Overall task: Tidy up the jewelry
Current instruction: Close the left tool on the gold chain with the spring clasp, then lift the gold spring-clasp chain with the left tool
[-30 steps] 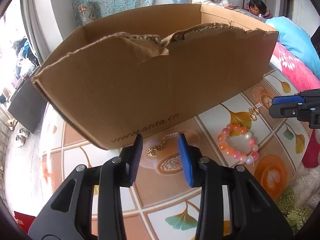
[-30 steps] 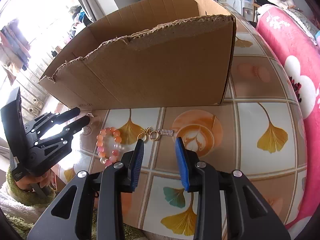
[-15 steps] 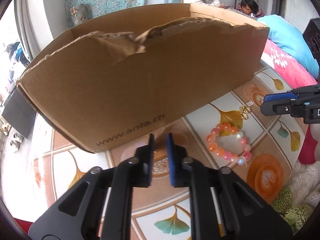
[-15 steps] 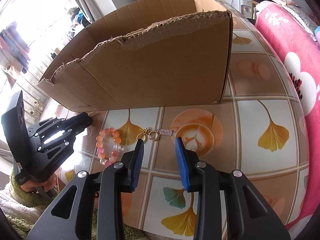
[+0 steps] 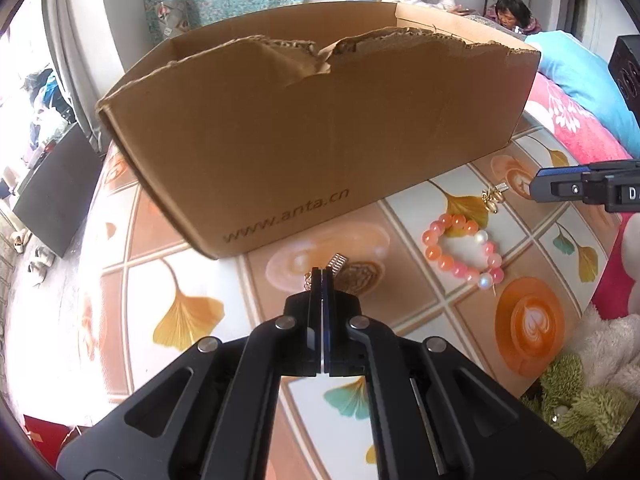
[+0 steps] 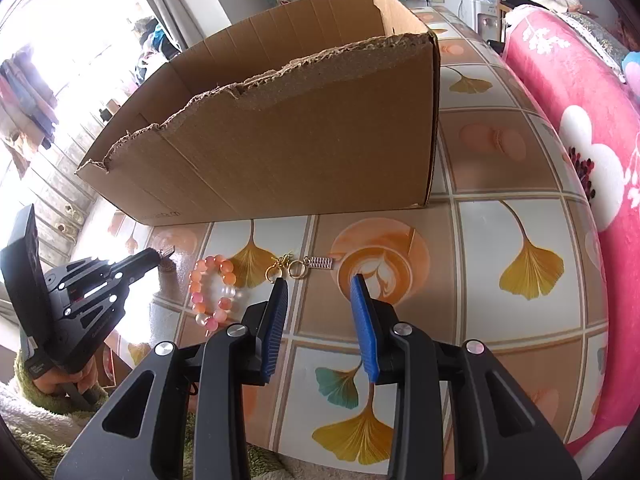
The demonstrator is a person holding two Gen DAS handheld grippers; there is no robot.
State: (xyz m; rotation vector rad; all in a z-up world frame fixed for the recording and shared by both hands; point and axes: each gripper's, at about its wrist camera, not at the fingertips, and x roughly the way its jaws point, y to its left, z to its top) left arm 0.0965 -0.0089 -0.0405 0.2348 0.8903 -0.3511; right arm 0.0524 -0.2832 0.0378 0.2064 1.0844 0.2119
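While the left hand-held gripper (image 5: 322, 276) is clenched on a gold earring (image 5: 337, 261), the right hand-held gripper (image 6: 319, 292) hangs released, and the bead bracelet (image 5: 464, 245) and second earring (image 6: 298, 267) lie unboxed on the tabletop (image 6: 500, 184).

Matt torn cardboard box (image 5: 320, 128), glossy tabletop (image 5: 180, 280), shiny glassy bead bracelet (image 5: 464, 248)

Bright daylight from a blown-out window (image 6: 48, 40); sharp centres, fisheye-bent edges.

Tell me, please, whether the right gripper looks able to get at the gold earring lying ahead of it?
Probably yes: the right gripper is open, the gold earring lies bare on the table just beyond its fingers.
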